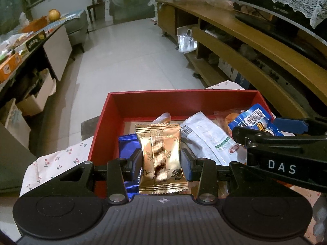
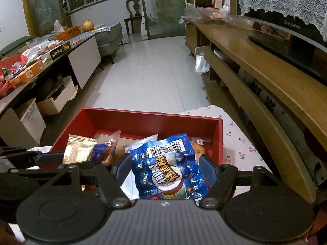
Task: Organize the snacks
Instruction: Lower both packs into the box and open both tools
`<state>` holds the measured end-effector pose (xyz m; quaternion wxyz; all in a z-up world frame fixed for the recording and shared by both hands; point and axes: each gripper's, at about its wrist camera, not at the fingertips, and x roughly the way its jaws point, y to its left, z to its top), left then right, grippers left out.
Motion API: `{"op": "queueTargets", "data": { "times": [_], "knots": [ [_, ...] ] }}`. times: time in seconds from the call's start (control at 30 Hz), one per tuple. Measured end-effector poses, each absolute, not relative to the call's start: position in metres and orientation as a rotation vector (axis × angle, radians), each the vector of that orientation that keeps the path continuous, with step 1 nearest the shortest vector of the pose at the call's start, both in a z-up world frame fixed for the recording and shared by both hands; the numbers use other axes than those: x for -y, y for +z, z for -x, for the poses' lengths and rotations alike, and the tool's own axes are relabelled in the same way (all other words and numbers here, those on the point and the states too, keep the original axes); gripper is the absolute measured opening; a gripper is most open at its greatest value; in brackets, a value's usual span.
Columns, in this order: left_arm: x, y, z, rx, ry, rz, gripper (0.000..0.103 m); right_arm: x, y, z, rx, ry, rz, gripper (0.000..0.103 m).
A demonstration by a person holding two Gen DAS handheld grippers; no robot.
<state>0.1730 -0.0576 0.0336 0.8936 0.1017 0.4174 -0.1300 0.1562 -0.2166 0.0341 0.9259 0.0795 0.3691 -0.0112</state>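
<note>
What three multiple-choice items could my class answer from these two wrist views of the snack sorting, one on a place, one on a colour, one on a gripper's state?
1. Where does the gold foil snack packet sit?
A. On the floor
B. Between the left gripper pads, over the red cardboard box
C. On the wooden TV stand

2. What colour is the crinkled sausage packet with a barcode at the right gripper?
A. Green
B. Blue
C. Black

3. How does the left gripper stand?
A. Shut on the gold packet
B. Wide open and empty
C. Out of view

Answers:
1 B, its pads press the packet's two sides above the box.
2 B, its wrapper is blue with a white barcode label.
3 A, both blue pads touch the packet's edges.
</note>
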Motion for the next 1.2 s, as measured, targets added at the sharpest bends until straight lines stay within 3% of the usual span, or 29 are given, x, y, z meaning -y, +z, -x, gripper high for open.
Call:
{"op": "queueTargets", "data": {
  "times": [0.87,1.2],
  "knots": [
    [0.061,0.007,-0.182,-0.870,-0.223,-0.257,0.049,0.214,0.007,-0.177,-0.803,-0.023,-0.136,0.088],
    [0.060,0.006,-0.180,-0.863,-0.210,-0.260,0.064,0.212,0.003,-0.178,-0.816,-0.040,-0.114,0.090]
  ]
}}
